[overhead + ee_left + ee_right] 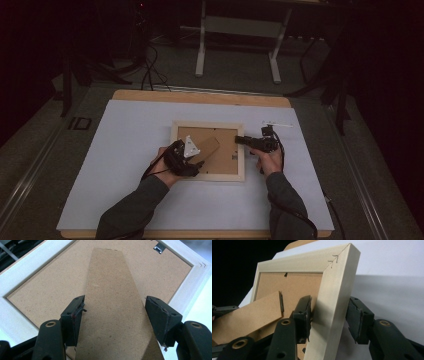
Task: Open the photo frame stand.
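We see the picture frame [208,150] lying face down mid-table. Our left claw [113,315] stands apart astride the frame's stand [112,302], whose long axis runs straight ahead between the jaws; our right claw [329,320] straddles the frame's right rail, not quite closed.

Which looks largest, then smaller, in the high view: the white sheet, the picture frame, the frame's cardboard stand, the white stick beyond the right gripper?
1. White sheet, covering most of the table.
2. Picture frame, face down.
3. Cardboard stand, partly hidden by the left gripper, so its full size is unsure.
4. White stick, a thin sliver.
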A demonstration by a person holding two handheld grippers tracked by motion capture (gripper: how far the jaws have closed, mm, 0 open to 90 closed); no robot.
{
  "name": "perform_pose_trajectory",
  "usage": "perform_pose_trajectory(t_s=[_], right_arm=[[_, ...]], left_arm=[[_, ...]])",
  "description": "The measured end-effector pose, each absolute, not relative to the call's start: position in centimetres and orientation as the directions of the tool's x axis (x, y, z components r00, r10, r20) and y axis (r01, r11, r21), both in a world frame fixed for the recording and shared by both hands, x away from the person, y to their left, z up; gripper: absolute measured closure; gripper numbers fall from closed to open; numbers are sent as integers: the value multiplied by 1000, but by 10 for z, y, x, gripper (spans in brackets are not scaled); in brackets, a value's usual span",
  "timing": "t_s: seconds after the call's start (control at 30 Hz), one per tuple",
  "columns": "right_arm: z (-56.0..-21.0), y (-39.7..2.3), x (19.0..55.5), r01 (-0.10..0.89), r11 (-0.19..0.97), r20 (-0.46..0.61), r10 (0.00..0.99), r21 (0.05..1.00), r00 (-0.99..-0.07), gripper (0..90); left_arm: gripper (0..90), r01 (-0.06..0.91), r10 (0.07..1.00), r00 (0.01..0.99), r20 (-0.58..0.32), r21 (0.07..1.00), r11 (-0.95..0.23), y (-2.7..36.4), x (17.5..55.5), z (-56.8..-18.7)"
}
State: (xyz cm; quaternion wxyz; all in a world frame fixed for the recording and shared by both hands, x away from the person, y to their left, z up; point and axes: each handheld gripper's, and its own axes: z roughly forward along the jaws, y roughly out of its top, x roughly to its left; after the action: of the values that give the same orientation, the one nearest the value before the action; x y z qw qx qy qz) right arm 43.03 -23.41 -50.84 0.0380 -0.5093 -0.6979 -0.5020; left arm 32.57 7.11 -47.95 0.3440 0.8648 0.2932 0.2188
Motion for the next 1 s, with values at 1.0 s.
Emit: perform_pose_trajectory(t_s=[1.0], right_arm=[[-506,-234,424,714,-79,572,662,695,-484,597]], left_arm=[[378,496,701,709,-71,758,-425,88,336,-480]])
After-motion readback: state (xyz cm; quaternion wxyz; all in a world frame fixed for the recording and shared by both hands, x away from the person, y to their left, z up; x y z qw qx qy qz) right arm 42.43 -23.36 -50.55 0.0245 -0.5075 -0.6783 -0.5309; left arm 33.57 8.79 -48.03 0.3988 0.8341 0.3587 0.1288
